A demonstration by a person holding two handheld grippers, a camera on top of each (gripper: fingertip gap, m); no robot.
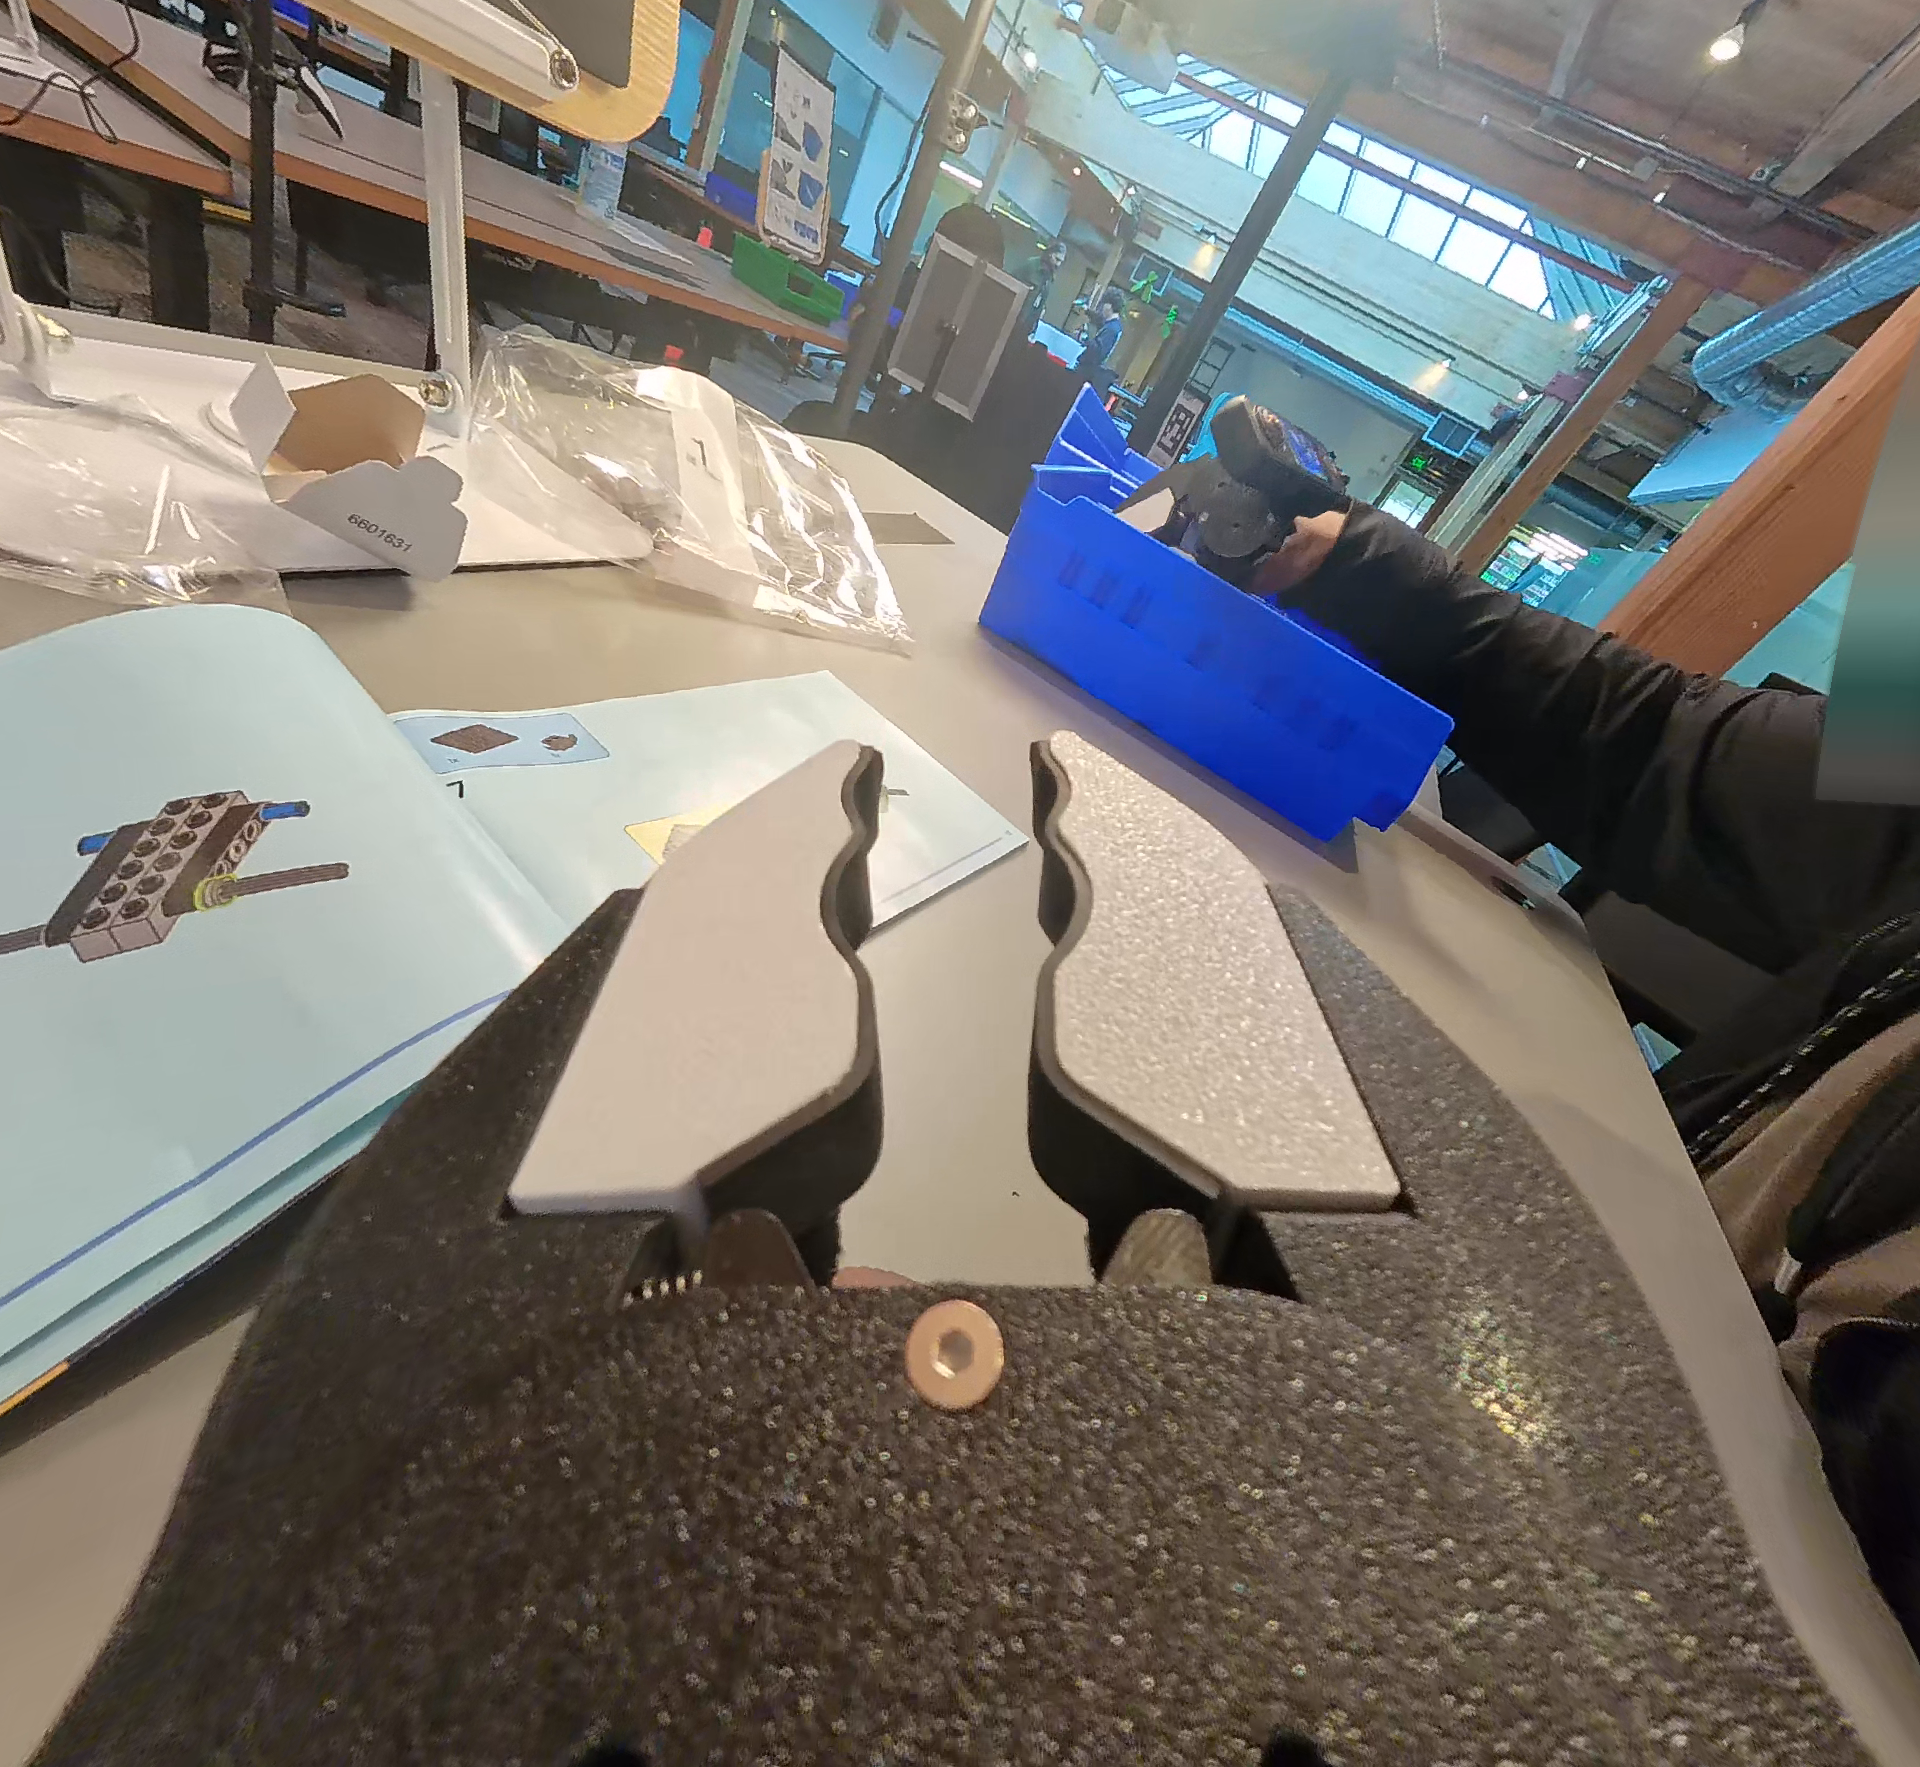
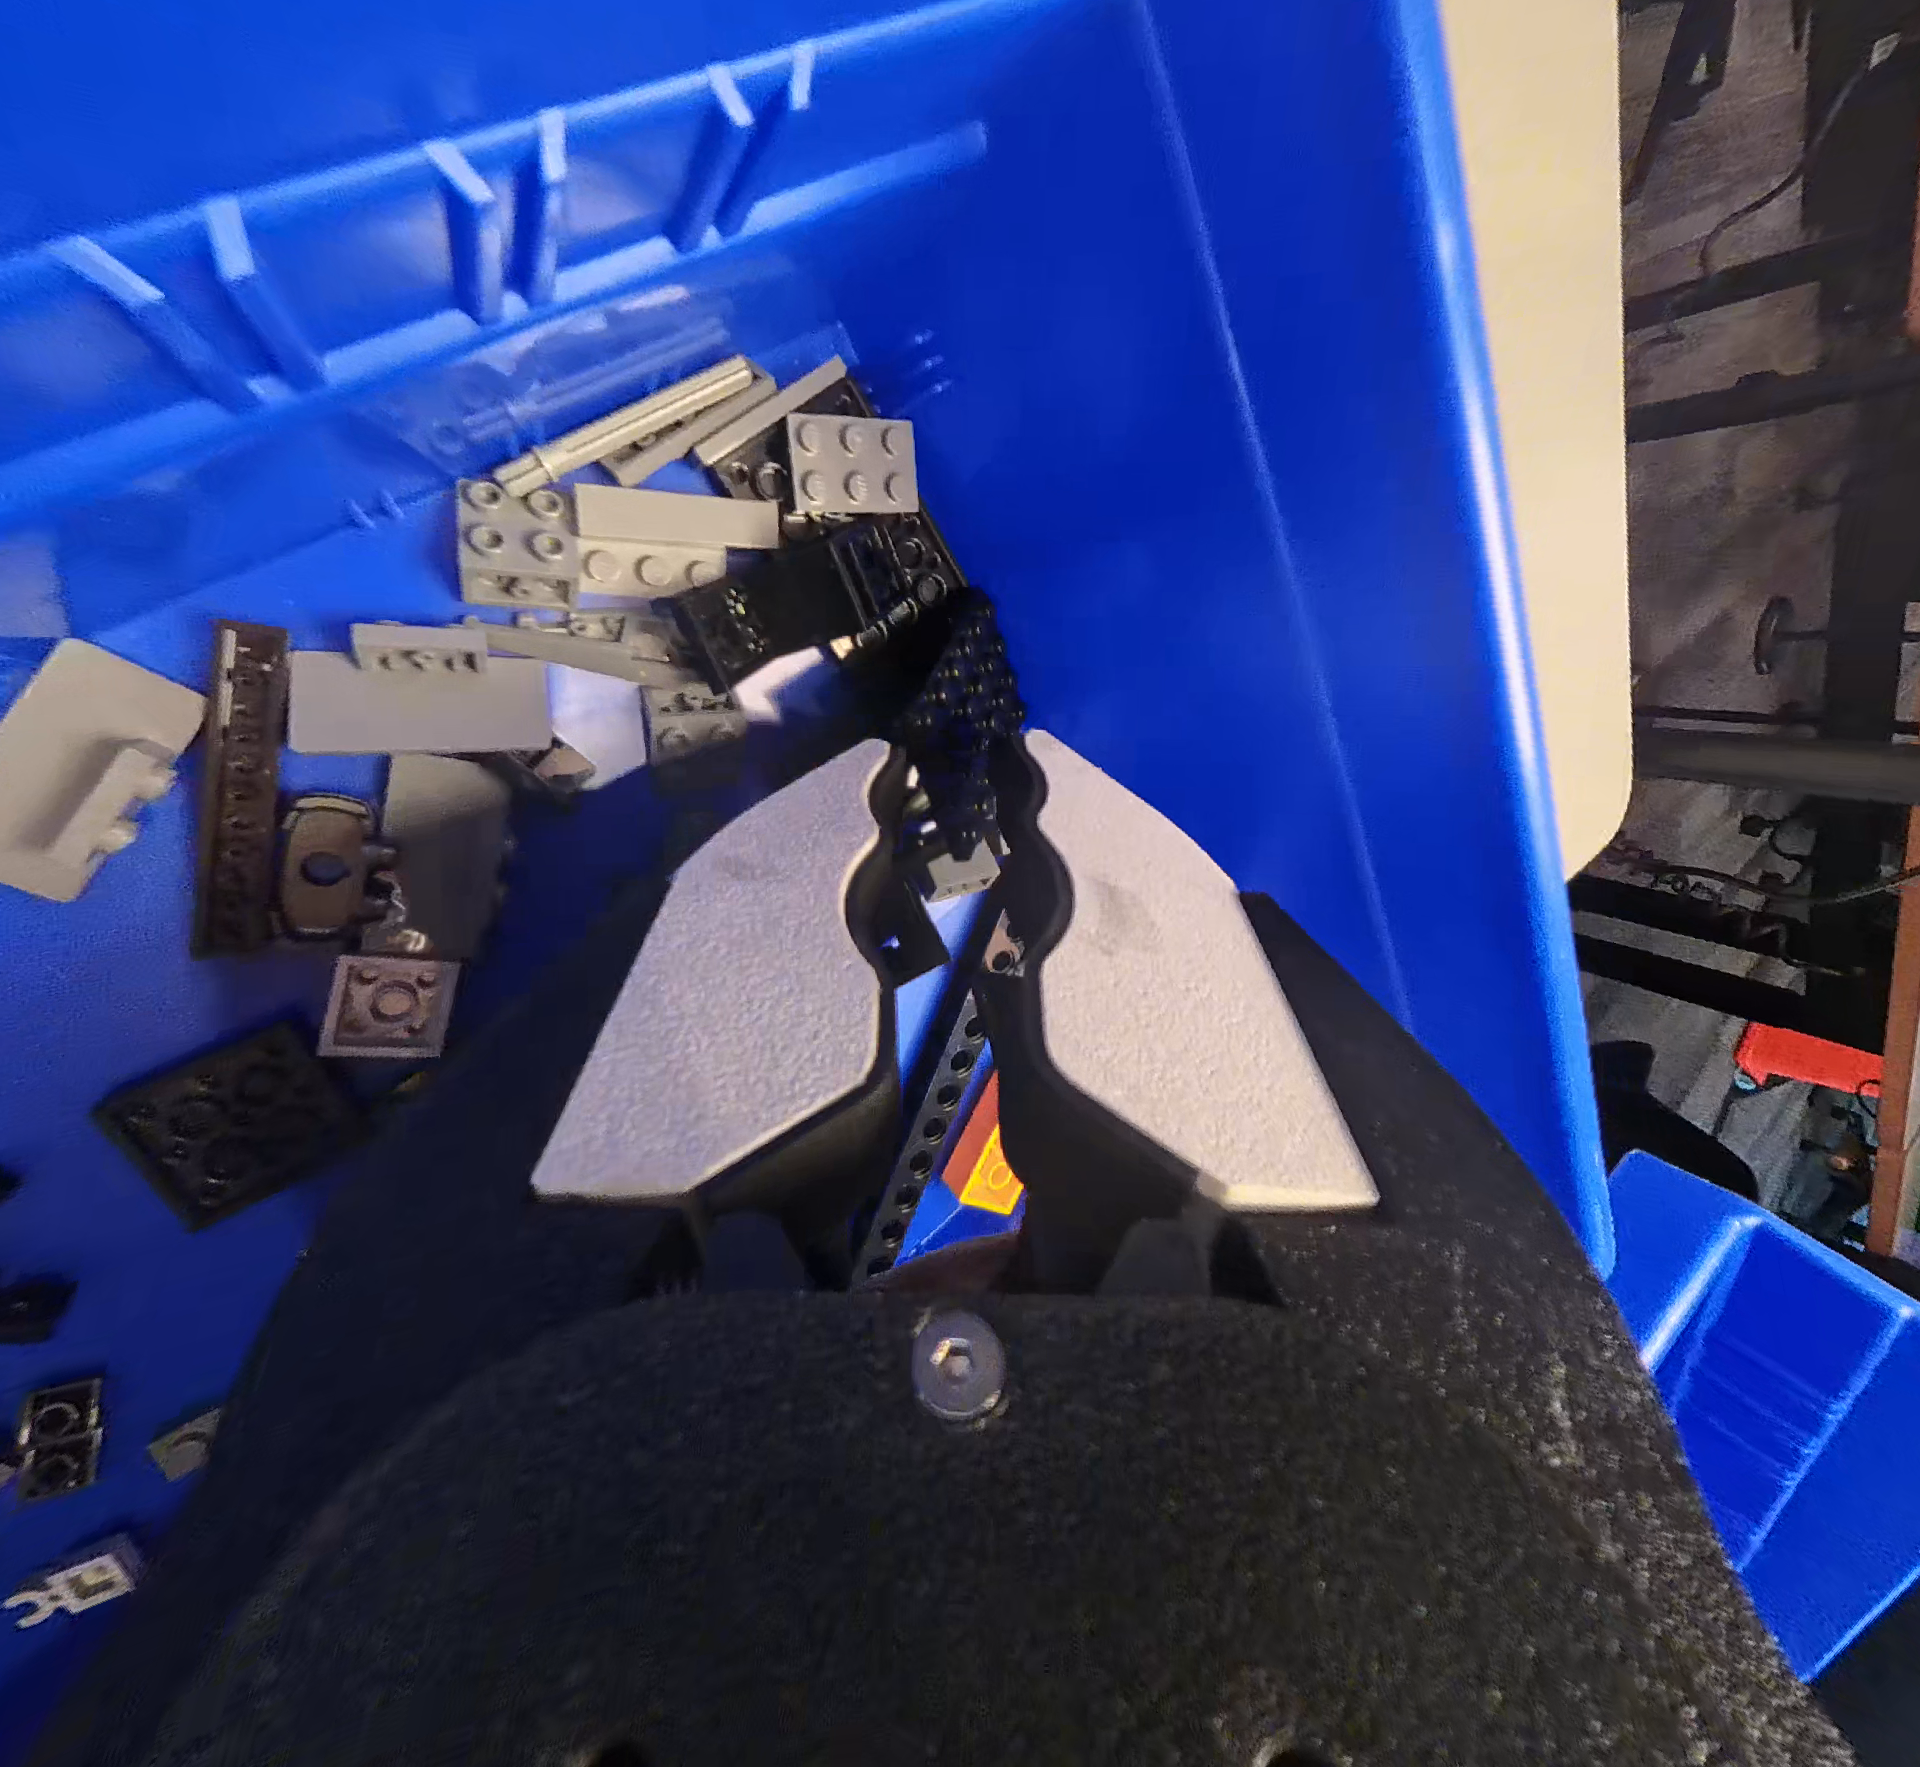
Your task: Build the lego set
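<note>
While the left tongs (image 1: pixel 956 761) hover spread over a booklet (image 1: pixel 260 886), the right tongs (image 2: pixel 956 782) pinch a black studded plate (image 2: pixel 966 689).

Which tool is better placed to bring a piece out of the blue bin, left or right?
Right, likely. The right tool is inside the blue bin, closed on a black studded plate. The left tool is open, holding nothing, above the instruction booklet.
</note>
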